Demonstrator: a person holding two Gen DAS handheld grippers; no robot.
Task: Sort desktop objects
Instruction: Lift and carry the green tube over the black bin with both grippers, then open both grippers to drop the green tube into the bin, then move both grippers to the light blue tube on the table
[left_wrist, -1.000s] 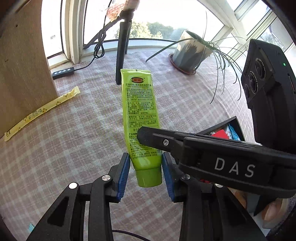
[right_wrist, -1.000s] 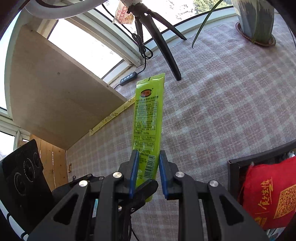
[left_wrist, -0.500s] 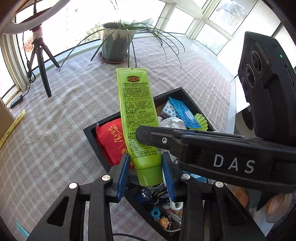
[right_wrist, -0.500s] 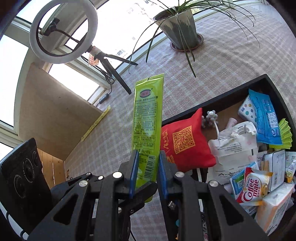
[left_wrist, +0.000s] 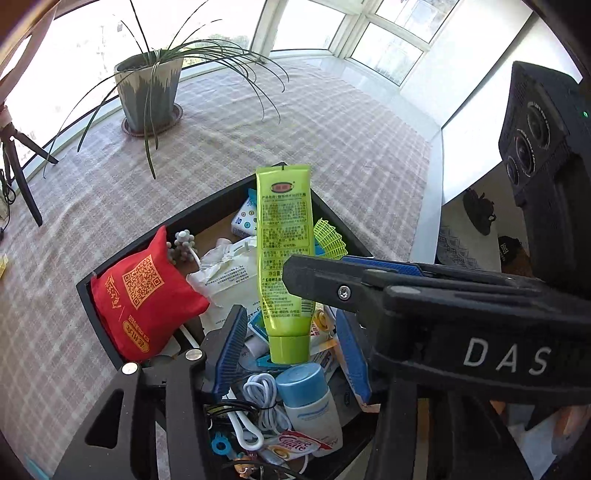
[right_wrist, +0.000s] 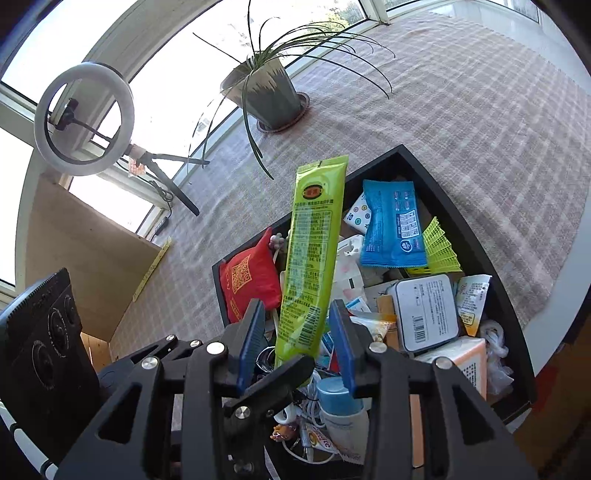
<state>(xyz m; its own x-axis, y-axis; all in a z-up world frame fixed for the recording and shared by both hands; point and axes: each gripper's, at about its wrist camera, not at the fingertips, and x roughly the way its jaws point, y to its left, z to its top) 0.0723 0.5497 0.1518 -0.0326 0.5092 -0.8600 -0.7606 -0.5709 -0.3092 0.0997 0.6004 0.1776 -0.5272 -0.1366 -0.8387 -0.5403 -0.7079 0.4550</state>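
Observation:
A lime-green tube (left_wrist: 284, 251) (right_wrist: 314, 251) stands upright, cap down, over a crowded black box (left_wrist: 207, 206) (right_wrist: 461, 221). My left gripper (left_wrist: 291, 354) has its blue pads on either side of the cap, with a gap on each side. Its jaws are opening. My right gripper (right_wrist: 297, 343) flanks the tube's lower body the same way, its pads clear of it and its jaws opening too. In the left wrist view the right gripper's black body crosses in front. The box holds a red pouch (left_wrist: 144, 291) (right_wrist: 247, 284), a blue-capped bottle (left_wrist: 306, 398), packets and cables.
A potted plant (left_wrist: 147, 96) (right_wrist: 266, 96) with long leaves stands on the checked tablecloth beyond the box. A ring light (right_wrist: 83, 118) on a tripod and a wooden board (right_wrist: 85, 240) are at the far left. The table's edge (left_wrist: 432, 184) runs close on the right.
Both grippers have carried the tube from over bare cloth to above the box. Their pads, shut on the tube before, now stand apart from it.

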